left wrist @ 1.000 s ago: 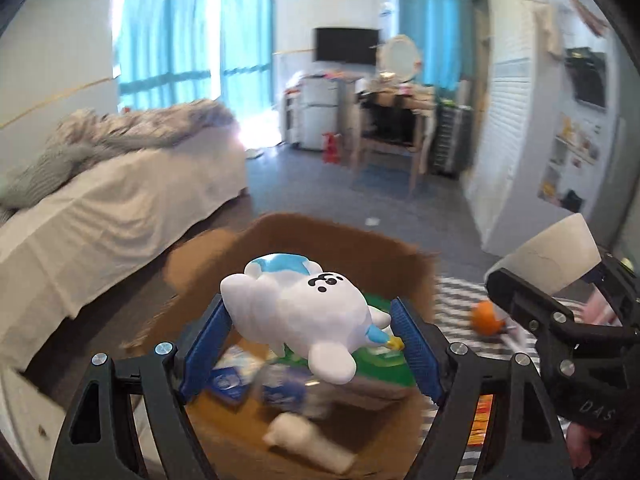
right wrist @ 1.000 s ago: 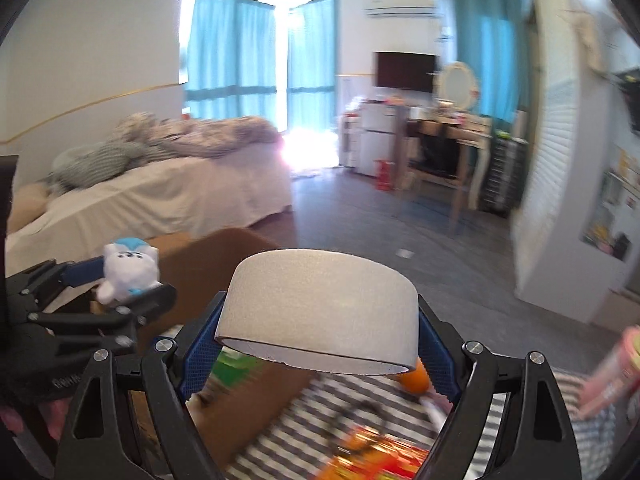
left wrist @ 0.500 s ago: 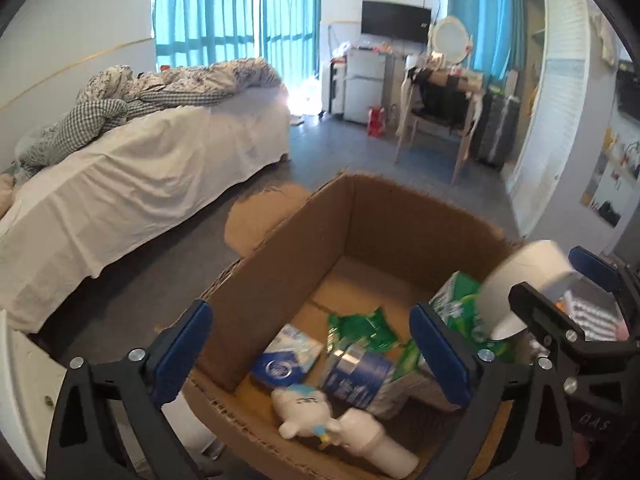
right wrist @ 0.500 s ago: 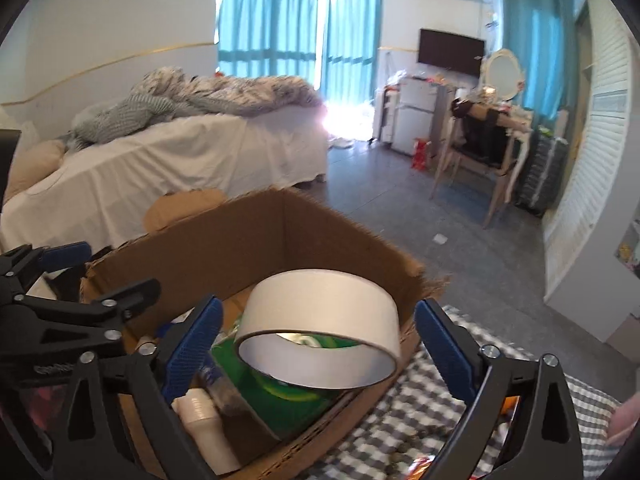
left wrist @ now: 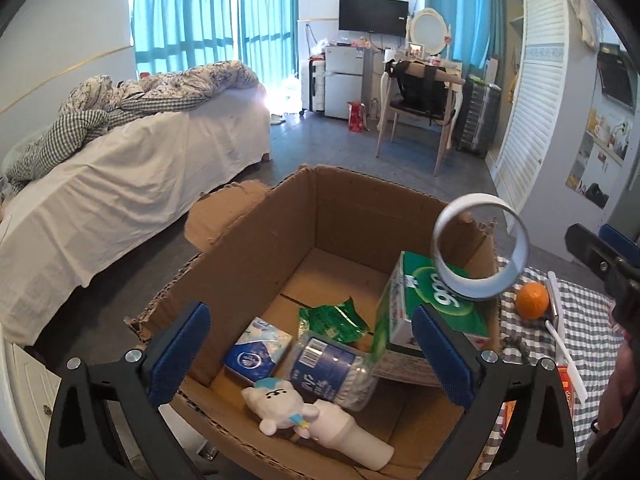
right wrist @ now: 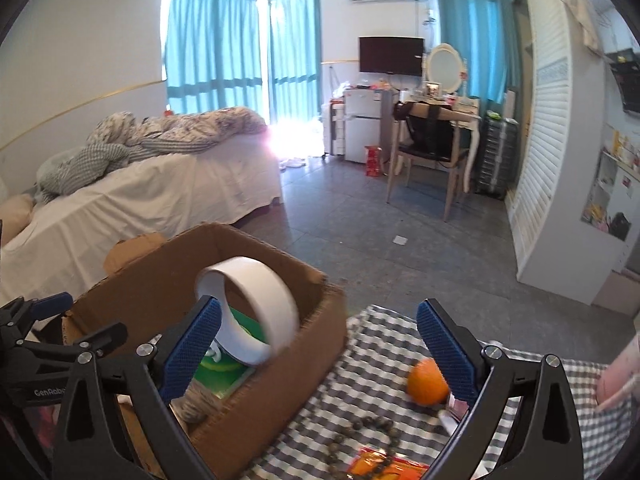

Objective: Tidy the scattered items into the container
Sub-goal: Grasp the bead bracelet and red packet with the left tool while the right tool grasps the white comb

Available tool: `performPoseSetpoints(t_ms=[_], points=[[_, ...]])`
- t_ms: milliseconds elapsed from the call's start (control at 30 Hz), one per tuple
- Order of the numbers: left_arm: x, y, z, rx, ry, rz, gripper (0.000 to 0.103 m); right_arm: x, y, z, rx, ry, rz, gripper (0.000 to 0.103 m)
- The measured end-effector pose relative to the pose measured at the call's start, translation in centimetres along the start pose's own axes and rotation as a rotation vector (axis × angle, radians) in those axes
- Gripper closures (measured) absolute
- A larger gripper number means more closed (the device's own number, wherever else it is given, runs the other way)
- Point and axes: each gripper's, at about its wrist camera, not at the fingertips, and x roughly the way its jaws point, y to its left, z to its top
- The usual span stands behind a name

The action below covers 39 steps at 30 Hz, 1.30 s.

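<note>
Currently both claws, left (left wrist: 310,350) and right (right wrist: 320,346), gape empty; round orange fruit (right wrist: 426,381) looks firm but rolls, so pinch across its middle.

Tape roll (right wrist: 256,312) blurred; red packet (right wrist: 384,465) cut off below.

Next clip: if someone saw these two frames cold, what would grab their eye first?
Probably the white tape roll, caught in mid-air over the right side of the open cardboard box, just above a green tissue pack, with no claw touching it. Both the left claw and the right claw stand wide open and empty. Next comes the orange on the checkered cloth beside the box.
</note>
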Motion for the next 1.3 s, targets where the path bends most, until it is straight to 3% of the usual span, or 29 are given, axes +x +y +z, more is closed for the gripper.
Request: performPoseSetpoints(t_ms=[200,367,633,733,900,1033,1133,1300], points=[[-0.3,-2.0,-0.2,0.03,0.0,-0.016,0.0,-1.8,-4.5,-0.6,0.083,-0.003,-0.052,0.004],[-0.9,-4.3,-0.5,0.067,-0.002,-0.049,0.0,-2.8,-7.7,-2.1,0.076,0.014,-0.134,0.004],[-2.3,-12.0,-2.4,0.174,-0.016,-0.225,0.0,-2.9,-14.4,-6.1,0.072,0.12,-0.312,0.004],[-2.3,-15.7,-3.5,0.23,-0.015,-0.289,0.0,-2.9,-16.6,-7.4,0.105,0.161,-0.3,0.004],[-0.5,-20.3,-5.5,0.316,0.01,-0.342,0.0,-2.6,-16.4,-9.7,0.008,0.238,-0.219,0.005],[2.5,-21.6,-6.5,0.3,0.093,-0.353,0.0,-1.3,-15.2,-12.2,-0.09,0.306,-0.172,0.005],[4.4,-22.1,-7.3,0.293,0.152,-0.353,0.0,-0.1,-15.4,-13.6,-0.085,0.341,-0.142,0.009],[6.3,-22.7,-8.4,0.314,0.189,-0.352,0.0,1.8,-15.5,-15.1,-0.063,0.391,-0.077,0.022]])
